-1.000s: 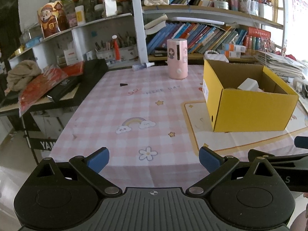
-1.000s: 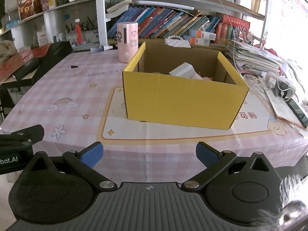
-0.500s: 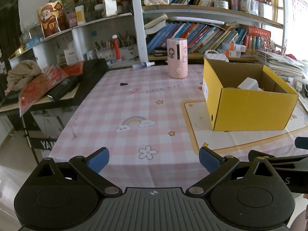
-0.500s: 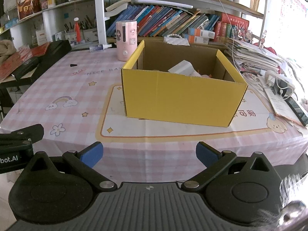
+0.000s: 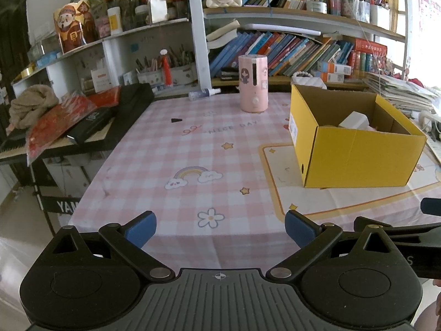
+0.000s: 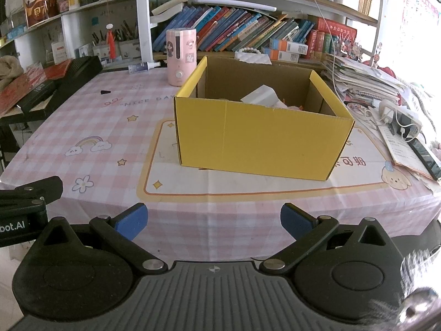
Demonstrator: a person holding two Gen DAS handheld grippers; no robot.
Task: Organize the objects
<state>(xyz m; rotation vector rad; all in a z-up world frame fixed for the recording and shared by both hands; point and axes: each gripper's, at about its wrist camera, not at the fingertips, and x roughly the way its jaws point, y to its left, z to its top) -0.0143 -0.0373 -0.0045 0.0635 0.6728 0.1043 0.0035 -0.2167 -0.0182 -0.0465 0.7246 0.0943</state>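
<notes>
A yellow cardboard box (image 5: 355,160) stands open on the pink checked tablecloth (image 5: 193,149), right of centre; in the right wrist view the box (image 6: 259,138) is straight ahead. Inside it lies a white boxy object (image 6: 260,96) among other items I cannot make out. A pink cylinder (image 5: 253,87) stands upright at the table's far side, also seen in the right wrist view (image 6: 180,56). My left gripper (image 5: 220,227) is open and empty at the table's front edge. My right gripper (image 6: 213,219) is open and empty, well short of the box.
A small black piece (image 5: 176,120) and a spray bottle (image 5: 204,93) lie on the far table. A black keyboard with red packets (image 5: 82,121) sits left. Bookshelves (image 5: 289,49) line the back. Papers and a power strip (image 6: 397,115) crowd the right edge.
Both grippers have drawn back slightly from the table; the box and pink cylinder look a little farther away. Both stay open and empty.
</notes>
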